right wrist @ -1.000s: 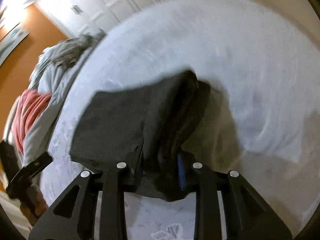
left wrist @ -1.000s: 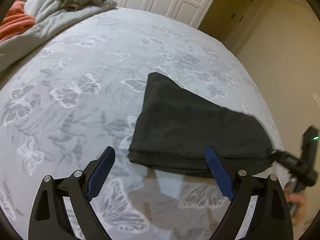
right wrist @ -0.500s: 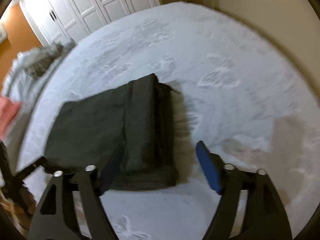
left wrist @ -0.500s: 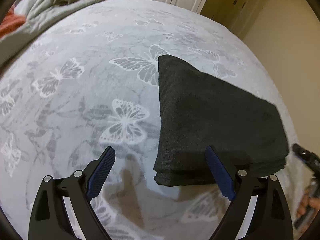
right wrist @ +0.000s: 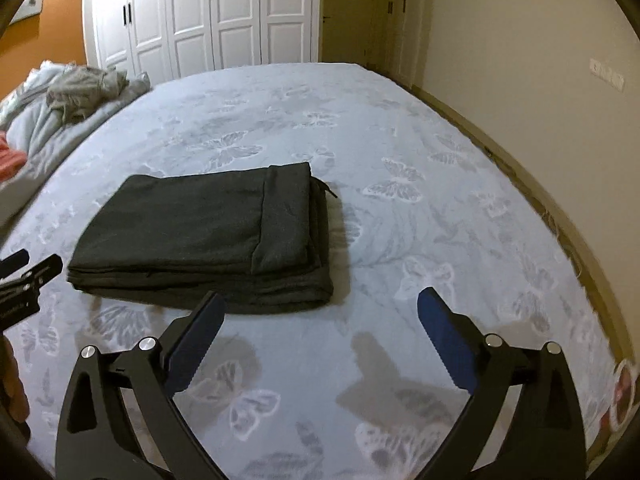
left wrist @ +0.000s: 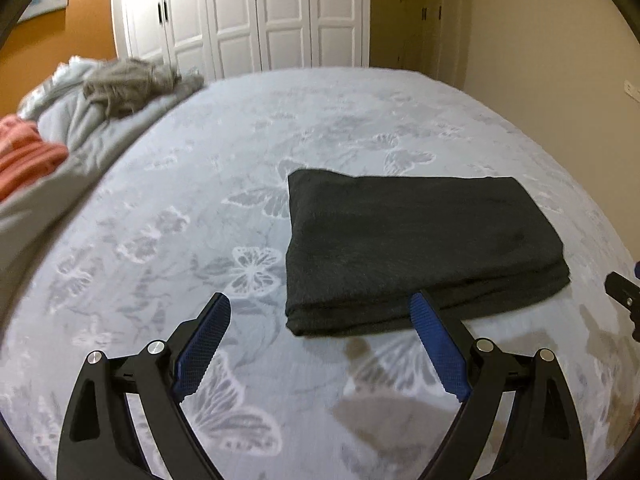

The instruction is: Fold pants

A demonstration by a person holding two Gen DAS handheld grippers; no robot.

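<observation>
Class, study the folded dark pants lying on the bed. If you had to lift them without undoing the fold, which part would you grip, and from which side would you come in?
Probably grip the folded pants at the thick stacked near edge, coming in low from the near side. The layers lie flush there, so open jaws like the right gripper's could pinch them all together.

The pants are looking dark charcoal, almost black, plain with no print. The bed is wearing a pale grey-blue cover with white and grey butterflies all over it. Both grippers are showing black frames with bright blue pads. The wardrobe doors are glowing white, next to an orange wall, and there's a coral striped cloth lying on the grey duvet.
</observation>
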